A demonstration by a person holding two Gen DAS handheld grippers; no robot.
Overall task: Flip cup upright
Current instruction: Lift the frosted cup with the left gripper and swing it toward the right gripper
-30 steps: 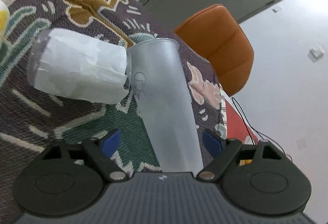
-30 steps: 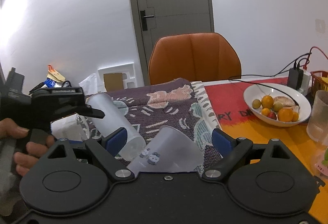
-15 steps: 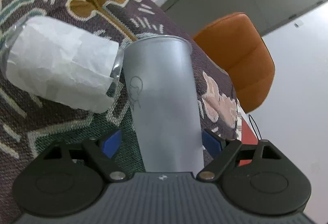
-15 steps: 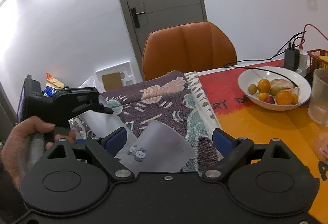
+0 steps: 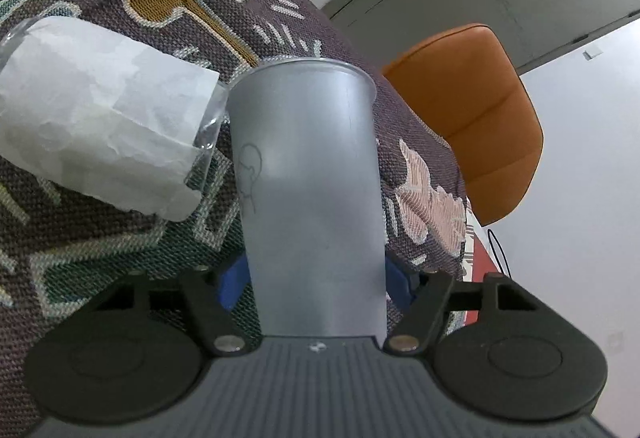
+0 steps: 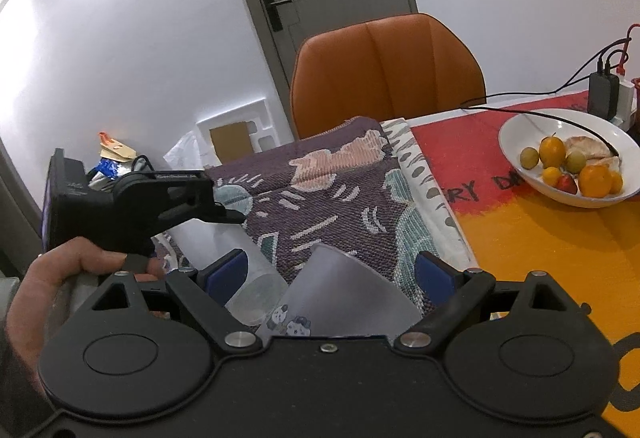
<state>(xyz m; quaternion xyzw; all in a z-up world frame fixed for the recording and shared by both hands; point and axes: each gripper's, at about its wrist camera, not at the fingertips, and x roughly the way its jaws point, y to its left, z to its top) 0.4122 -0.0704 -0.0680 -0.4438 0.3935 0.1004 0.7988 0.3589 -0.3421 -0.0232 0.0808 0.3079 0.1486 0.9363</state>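
Observation:
A tall frosted grey cup (image 5: 308,197) with a small line drawing lies on its side on the patterned cloth (image 5: 100,230). My left gripper (image 5: 316,282) is shut on it, blue pads against both sides near its base. In the right wrist view this cup (image 6: 224,258) lies under the left gripper. A second frosted cup (image 6: 344,294) with a cartoon print lies tilted between the fingers of my right gripper (image 6: 332,274), which stands open around it without touching.
A clear cup stuffed with white paper (image 5: 100,125) lies against the tall cup's left side. An orange chair (image 6: 384,73) stands behind the table. A white fruit bowl (image 6: 572,157), cables and a charger (image 6: 604,93) are at the right.
My left gripper has closed onto the tall cup; its pads were apart before. The right gripper has shifted slightly, with the printed cup still between its open fingers.

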